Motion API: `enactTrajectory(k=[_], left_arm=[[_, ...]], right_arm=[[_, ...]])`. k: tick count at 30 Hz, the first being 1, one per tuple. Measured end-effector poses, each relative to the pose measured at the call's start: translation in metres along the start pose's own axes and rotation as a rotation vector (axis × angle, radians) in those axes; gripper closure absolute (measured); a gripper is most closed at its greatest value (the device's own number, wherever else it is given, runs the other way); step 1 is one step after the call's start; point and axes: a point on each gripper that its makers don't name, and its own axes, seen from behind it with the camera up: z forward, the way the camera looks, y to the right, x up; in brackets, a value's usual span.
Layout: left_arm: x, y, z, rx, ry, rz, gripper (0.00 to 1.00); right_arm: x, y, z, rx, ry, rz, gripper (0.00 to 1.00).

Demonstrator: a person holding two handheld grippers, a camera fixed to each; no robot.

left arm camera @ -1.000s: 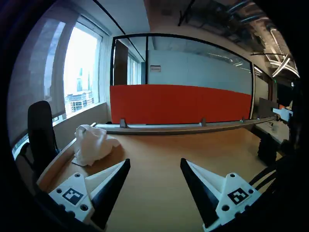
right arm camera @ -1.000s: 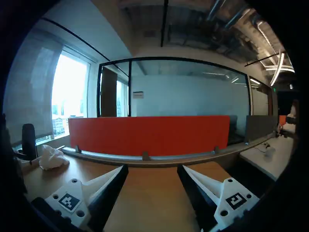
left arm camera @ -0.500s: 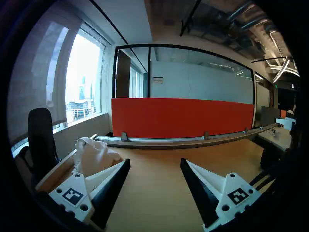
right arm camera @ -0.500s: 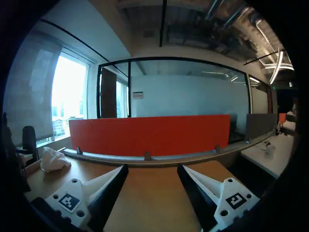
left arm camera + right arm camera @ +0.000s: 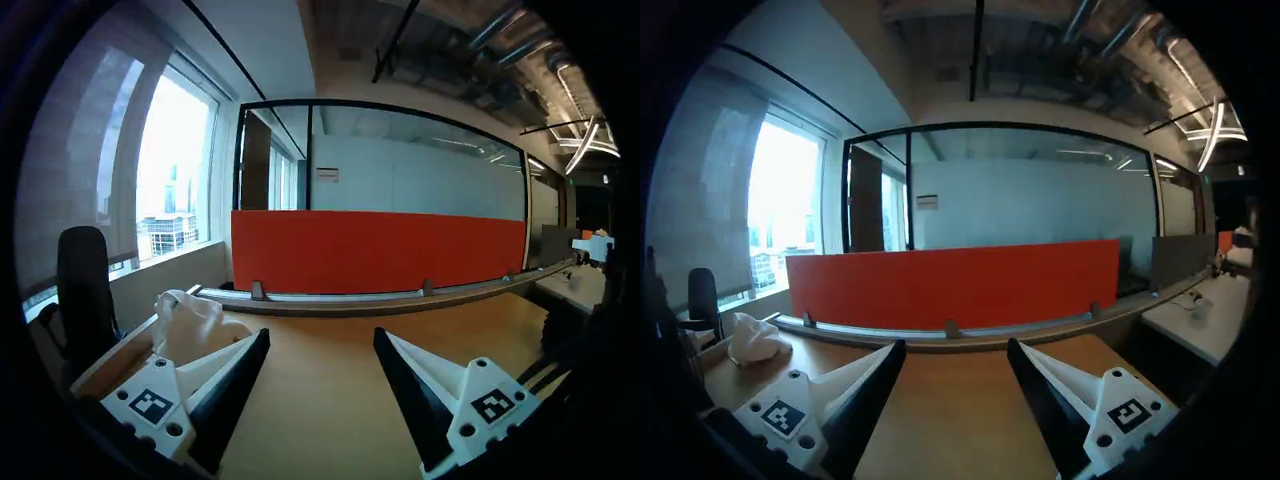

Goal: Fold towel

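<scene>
Left gripper view
Left gripper (image 5: 320, 332): fingers spread wide, nothing between them, held low over the wooden desk (image 5: 320, 416).
Towel (image 5: 192, 328): white, crumpled in a heap at the desk's far left, just beyond the left finger, which hides its lower part.
Surroundings: orange divider (image 5: 376, 252) along the far edge; black chair (image 5: 84, 288) at the left.

Right gripper view
Right gripper (image 5: 955, 344): wide open and empty, over the desk (image 5: 952, 416).
Towel (image 5: 756, 340): bunched at the far left, well apart from the fingers.
</scene>
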Motion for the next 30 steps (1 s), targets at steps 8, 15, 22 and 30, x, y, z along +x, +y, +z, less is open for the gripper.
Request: enactTrajectory(k=[8,15,22,30], left_arm=[[-0.014,-0.003,0.002,0.01,0.025,0.012,0.04],[-0.034,-0.003,0.003,0.014,0.039,0.013,0.04],[-0.057,-0.005,0.004,0.021,0.051,0.04,0.04],[-0.087,-0.005,0.007,0.02,0.06,0.027,0.04]], right_arm=[[0.01,-0.005,-0.006,-0.001,0.022,0.017,0.01],[0.008,-0.012,-0.009,0.007,0.029,0.013,0.01],[-0.005,-0.023,-0.009,0.026,0.024,-0.007,0.01],[-0.018,-0.033,-0.005,0.034,0.018,-0.024,0.0]])
